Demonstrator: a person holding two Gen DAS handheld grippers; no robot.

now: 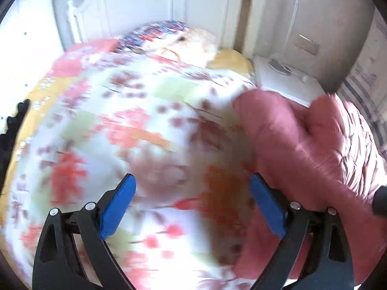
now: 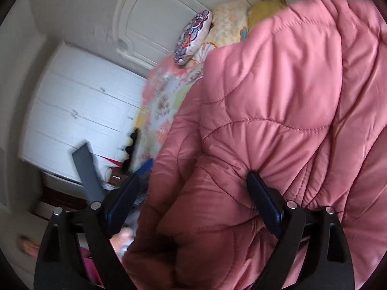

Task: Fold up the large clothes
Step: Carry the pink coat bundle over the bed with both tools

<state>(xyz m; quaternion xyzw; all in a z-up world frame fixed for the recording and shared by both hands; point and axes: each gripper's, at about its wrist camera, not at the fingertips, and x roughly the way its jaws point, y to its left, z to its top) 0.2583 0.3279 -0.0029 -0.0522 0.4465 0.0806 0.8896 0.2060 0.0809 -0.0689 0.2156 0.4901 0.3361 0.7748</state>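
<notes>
A pink quilted puffer jacket (image 1: 302, 149) lies on the right side of a bed with a floral cover (image 1: 135, 130). My left gripper (image 1: 192, 181) is open and empty above the floral cover, the jacket just to its right. In the right wrist view the jacket (image 2: 278, 96) fills the middle and right. My right gripper (image 2: 193, 178) is wide open, with jacket fabric bunched between its jaws and pressed against the right fingertip (image 2: 256, 181). It has no grip on the fabric. The left wrist view is motion-blurred.
Pillows (image 1: 169, 38) sit at the head of the bed against a white headboard (image 1: 150, 4). A white nightstand (image 1: 285, 82) stands right of the bed. A white dresser (image 2: 82, 111) and a dark flat board (image 2: 88, 171) stand beside the bed in the right wrist view.
</notes>
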